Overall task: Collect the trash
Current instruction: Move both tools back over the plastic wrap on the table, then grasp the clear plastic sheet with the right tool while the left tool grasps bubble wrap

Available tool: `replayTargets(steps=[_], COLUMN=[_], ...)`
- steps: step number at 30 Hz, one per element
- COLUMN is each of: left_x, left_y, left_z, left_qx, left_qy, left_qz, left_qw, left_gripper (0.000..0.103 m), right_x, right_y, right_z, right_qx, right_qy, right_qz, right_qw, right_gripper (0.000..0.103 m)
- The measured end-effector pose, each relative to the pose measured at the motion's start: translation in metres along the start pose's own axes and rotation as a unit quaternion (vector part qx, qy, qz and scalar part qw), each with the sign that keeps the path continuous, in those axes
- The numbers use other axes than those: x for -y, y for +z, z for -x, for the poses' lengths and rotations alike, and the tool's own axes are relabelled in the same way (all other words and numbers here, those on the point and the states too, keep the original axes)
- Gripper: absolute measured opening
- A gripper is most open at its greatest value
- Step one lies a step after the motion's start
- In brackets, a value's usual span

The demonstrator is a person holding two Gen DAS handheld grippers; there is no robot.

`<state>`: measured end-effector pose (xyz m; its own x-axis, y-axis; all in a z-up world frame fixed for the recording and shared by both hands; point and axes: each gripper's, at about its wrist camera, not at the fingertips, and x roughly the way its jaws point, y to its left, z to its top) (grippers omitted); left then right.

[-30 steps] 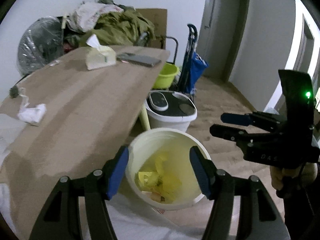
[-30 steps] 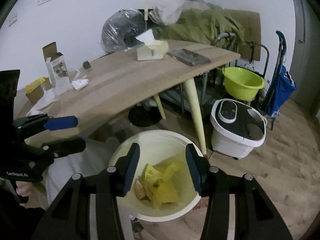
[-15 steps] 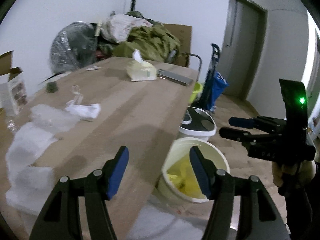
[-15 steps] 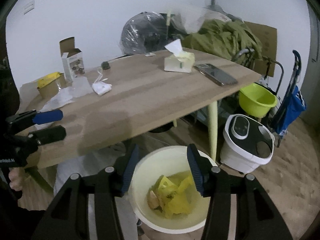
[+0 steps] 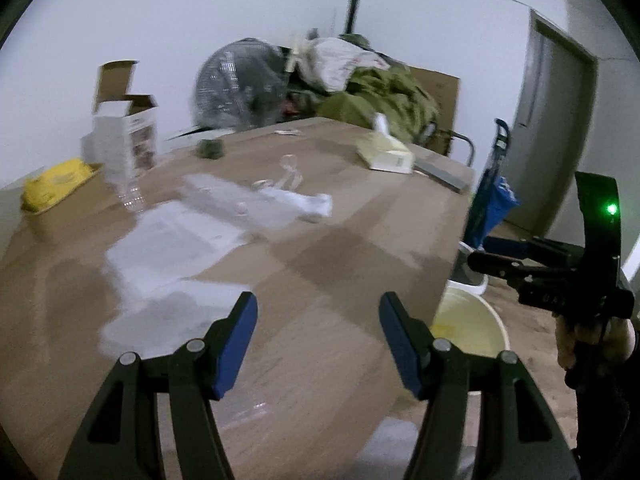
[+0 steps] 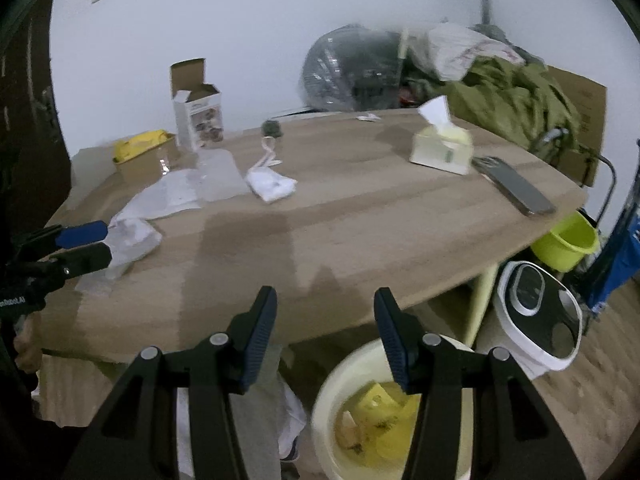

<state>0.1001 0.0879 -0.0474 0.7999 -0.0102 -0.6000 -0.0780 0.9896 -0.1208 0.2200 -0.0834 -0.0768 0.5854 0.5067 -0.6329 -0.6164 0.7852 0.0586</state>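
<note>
While both grippers hang spread apart and empty, the wooden table (image 6: 360, 232) fills most of each view. Below its near edge stands the pale trash bin (image 6: 332, 412), holding yellow scraps. On the tabletop lie clear plastic wrap (image 5: 172, 240) and, beyond it, a crumpled white tissue (image 6: 270, 184). Left gripper (image 5: 318, 332) is above the table; right gripper (image 6: 325, 328) is over its edge, beside the bin.
</note>
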Motion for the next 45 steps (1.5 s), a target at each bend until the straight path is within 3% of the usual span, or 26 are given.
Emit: replayTargets(steps=[16, 28, 32, 35, 45], left_x=[-0.091, -0.119, -0.128, -0.135, -0.147], left_y=[-0.030, -0.039, -0.041, -0.042, -0.051], left_z=[0.040, 0.042, 0.045, 0.048, 0.056], left_qx=[0.009, 0.008, 0.007, 0.008, 0.009], left_qy=[0.103, 0.119, 0.123, 0.130, 0.139], left_qz=[0.098, 0.137, 0.143, 0.151, 0.174], left_qw=[0.9897, 0.9834, 0.9820, 0.9800, 0.9748], left_gripper=[0.064, 0.064, 0.064, 0.064, 0.063], right_x=[-0.063, -0.139, -0.157, -0.173, -0.217], right_y=[0.034, 0.052, 0.057, 0.059, 0.057], right_z=[-0.061, -0.096, -0.105, -0.108, -0.121], right_qx=[-0.015, -0.033, -0.037, -0.041, -0.057], right_qy=[0.080, 0.156, 0.181, 0.205, 0.224], right_qz=[0.047, 0.104, 0.111, 0.126, 0.178], right_qw=[0.996, 0.982, 0.977, 0.970, 0.956], right_gripper=[0.048, 0.048, 0.072, 0.074, 0.074])
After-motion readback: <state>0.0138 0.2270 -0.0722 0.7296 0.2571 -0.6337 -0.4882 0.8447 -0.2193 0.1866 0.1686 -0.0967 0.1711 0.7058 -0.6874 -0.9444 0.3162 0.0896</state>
